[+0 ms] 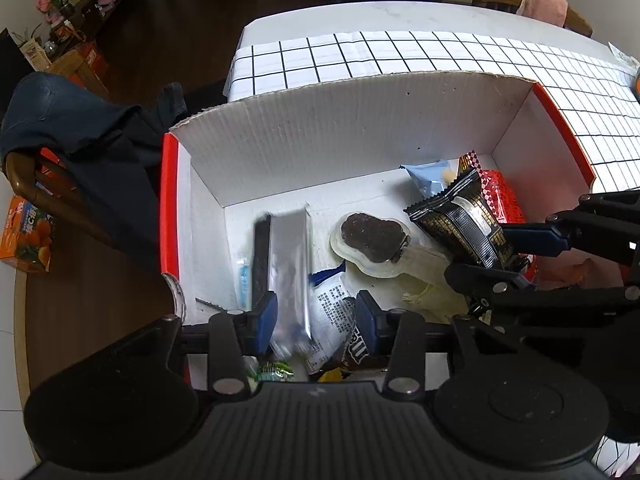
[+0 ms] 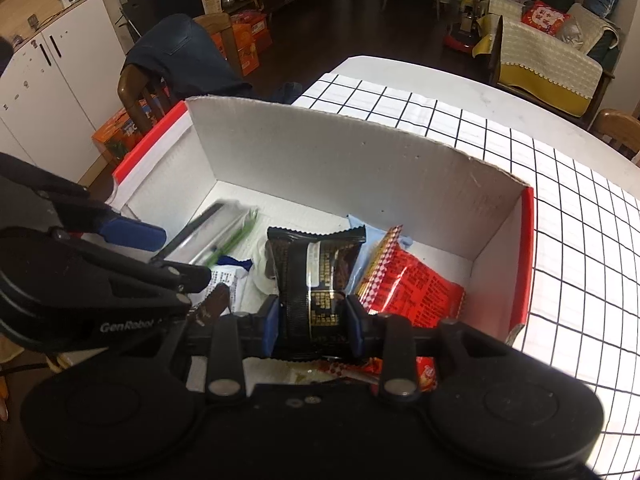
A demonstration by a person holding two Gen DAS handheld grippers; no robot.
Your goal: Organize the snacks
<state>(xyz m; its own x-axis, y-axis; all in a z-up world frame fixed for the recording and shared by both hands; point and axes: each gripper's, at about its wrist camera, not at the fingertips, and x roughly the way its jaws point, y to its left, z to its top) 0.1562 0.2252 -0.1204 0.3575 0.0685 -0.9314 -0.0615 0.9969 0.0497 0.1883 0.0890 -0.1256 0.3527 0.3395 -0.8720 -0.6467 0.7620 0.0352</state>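
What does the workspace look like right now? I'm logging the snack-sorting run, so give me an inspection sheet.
Surface: table under a grid-pattern cloth.
Job's things: open cardboard box holding a red packet, a clear jelly cup and other wrappers.
Clutter: orange carton beside the table.
Grippers: left gripper around a silver packet, which is blurred; right gripper shut on a black-gold packet.
Cables: nothing seen.
Surroundings: jeans over a chair, sofa.
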